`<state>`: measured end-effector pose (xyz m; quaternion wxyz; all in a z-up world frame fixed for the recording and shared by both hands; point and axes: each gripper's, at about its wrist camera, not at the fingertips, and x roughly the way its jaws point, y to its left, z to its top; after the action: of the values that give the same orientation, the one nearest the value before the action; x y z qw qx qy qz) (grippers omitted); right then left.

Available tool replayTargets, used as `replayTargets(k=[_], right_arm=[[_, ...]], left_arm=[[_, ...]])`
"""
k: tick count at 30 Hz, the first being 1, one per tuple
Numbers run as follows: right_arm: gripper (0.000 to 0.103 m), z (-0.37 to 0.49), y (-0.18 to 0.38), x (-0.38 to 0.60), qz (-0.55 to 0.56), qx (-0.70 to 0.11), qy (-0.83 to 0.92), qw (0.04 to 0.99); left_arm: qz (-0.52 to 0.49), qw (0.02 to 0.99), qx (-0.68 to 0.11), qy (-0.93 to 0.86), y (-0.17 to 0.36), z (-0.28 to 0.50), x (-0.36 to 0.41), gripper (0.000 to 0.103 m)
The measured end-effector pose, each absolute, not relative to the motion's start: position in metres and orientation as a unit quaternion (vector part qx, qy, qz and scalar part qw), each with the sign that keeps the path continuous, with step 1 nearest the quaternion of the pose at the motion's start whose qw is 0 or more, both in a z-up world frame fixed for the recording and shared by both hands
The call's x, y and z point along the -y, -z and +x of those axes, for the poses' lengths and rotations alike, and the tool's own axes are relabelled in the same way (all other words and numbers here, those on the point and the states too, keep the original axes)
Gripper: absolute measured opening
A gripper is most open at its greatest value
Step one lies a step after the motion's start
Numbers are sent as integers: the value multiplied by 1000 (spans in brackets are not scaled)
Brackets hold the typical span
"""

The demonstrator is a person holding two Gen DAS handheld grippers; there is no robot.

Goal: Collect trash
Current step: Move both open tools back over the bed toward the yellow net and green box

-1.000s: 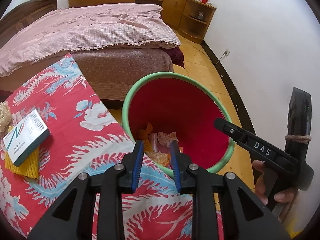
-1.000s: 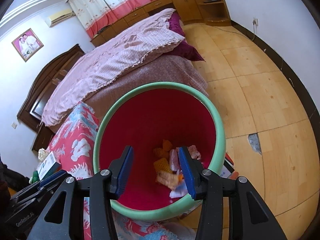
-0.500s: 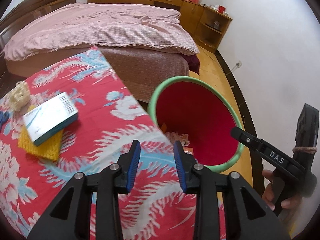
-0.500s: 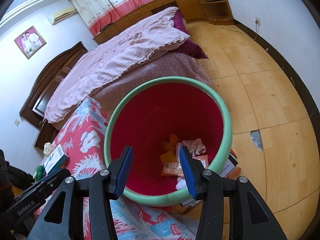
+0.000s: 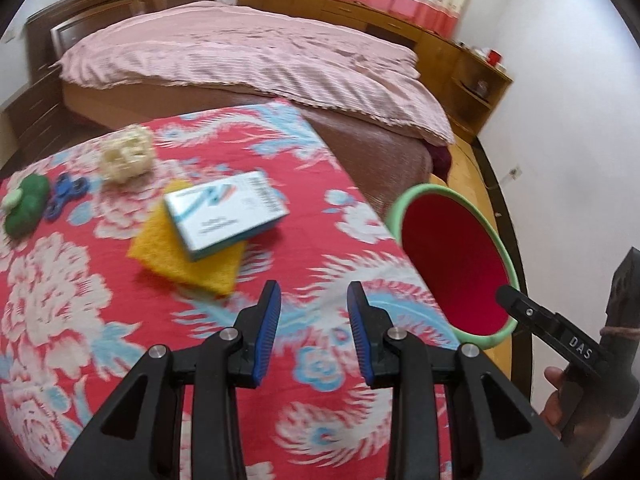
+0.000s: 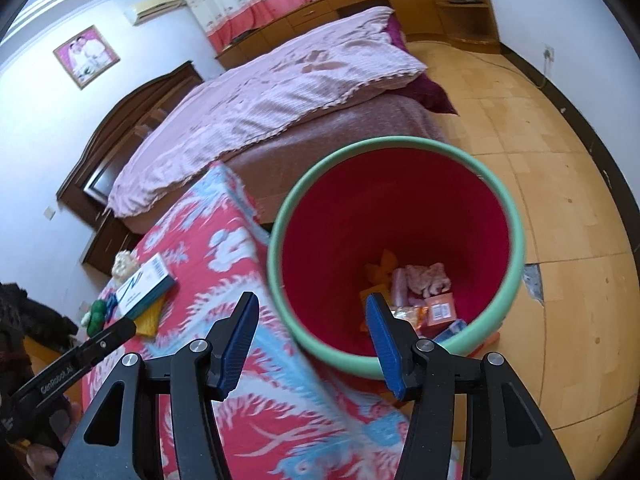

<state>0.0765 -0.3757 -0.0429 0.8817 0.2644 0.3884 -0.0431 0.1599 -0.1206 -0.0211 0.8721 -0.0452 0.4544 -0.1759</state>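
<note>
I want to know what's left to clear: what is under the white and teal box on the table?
The box lies on a yellow scouring pad, which sticks out at its left and near sides. The middle of the pad is covered, so anything else beneath cannot be seen.

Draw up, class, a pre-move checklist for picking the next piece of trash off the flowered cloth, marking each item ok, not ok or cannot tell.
1. Left gripper empty, jaws apart: ok.
2. Right gripper empty, jaws just been opening: ok.
3. Bin upright beside the flowered cloth, mouth unobstructed: ok.
4. Room left in the bin above the trash already inside: ok.
5. Box reachable, lying on the yellow pad: ok.
6. Which remaining items count as trash: cannot tell.
</note>
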Motion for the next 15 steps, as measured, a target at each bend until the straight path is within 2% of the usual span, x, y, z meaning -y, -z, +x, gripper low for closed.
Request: replayTargets(k=[15], right_arm=[[59, 110, 36, 301, 229, -420, -22, 878]], left_arm=[[-98, 884, -449, 91, 27, 170, 30, 34]])
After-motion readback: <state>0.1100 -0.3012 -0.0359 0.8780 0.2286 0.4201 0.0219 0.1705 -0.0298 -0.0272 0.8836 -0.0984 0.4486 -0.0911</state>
